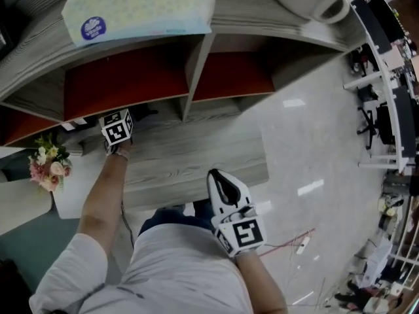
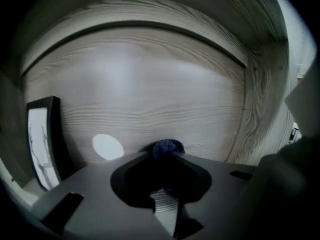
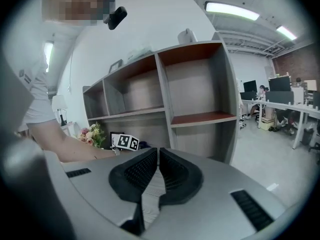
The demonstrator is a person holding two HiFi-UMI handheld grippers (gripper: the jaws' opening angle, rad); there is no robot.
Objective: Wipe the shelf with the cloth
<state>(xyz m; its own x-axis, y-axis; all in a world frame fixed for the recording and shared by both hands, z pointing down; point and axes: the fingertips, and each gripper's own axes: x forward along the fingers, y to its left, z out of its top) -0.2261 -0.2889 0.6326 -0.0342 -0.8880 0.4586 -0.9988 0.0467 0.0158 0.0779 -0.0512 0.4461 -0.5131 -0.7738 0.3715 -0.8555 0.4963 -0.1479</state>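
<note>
Two jaws of the left gripper (image 2: 166,159) are clamped on a small wad of dark blue cloth (image 2: 167,147), which pokes out just past their tips. The gripper is inside a lower compartment of the shelf (image 1: 190,159), pointed at the pale wood-grain back panel. Whether the cloth is pressed to the wood or just short of it cannot be told. To wipe well, I judge the wad should be pushed flat against the surface and drawn in long, overlapping passes along the grain, right into the compartment's corners. So little cloth shows beyond the jaws that a steep angle would rub plastic on the wood, so a shallow tilt seems wise. A dark picture frame (image 2: 42,141) leans at the compartment's left side, and a pale round spot (image 2: 107,146) sits on the panel between the frame and the cloth. Strokes toward that side should stop short of the frame or it may tip. The right gripper (image 3: 156,154) is closed on nothing and held well back from the shelf near the person's waist. On top of the shelf lies a tissue box (image 1: 141,5), and flowers (image 1: 47,165) stand beside its left end.
</note>
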